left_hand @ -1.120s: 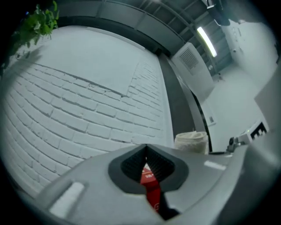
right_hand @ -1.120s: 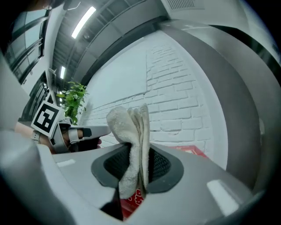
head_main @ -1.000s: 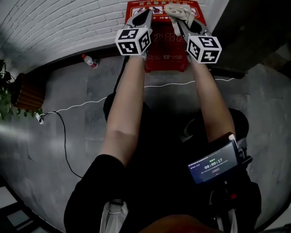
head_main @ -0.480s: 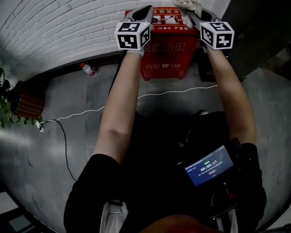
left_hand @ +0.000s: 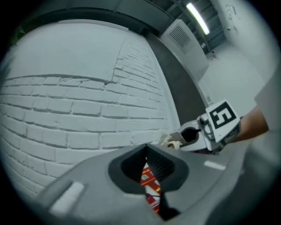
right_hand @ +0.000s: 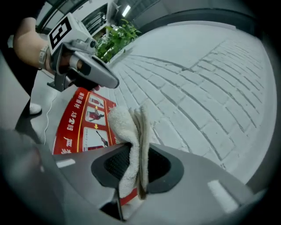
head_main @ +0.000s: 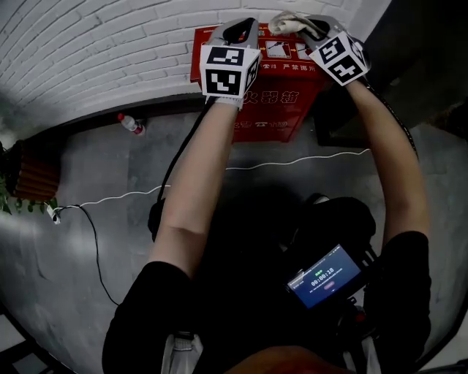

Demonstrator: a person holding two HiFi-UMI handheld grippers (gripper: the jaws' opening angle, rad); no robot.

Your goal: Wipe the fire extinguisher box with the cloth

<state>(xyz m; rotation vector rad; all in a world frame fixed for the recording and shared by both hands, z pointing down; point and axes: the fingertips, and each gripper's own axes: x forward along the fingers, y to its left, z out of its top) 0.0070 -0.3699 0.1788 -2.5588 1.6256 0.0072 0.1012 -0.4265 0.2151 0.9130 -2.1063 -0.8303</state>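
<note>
The red fire extinguisher box [head_main: 281,95] stands against the white brick wall, its printed top face up. My right gripper [head_main: 311,25] is shut on a folded off-white cloth [head_main: 287,20], which rests on the back right part of the box top. In the right gripper view the cloth [right_hand: 131,127] hangs out between the jaws of the right gripper [right_hand: 137,151] over the box's red label [right_hand: 83,121]. My left gripper [head_main: 241,31] hovers over the left part of the box top, shut and holding nothing. A sliver of the red box [left_hand: 149,182] shows below the left gripper [left_hand: 147,147].
A plastic bottle [head_main: 128,123] lies on the grey floor by the wall. A white cable [head_main: 292,162] runs across the floor before the box. A dark cabinet [head_main: 344,109] stands right of the box, a wooden planter [head_main: 33,172] at far left. A timer screen [head_main: 325,276] sits at my waist.
The right gripper carried the cloth toward the box's right edge, then back a little to the left along the top. The left gripper stayed shut over the left side.
</note>
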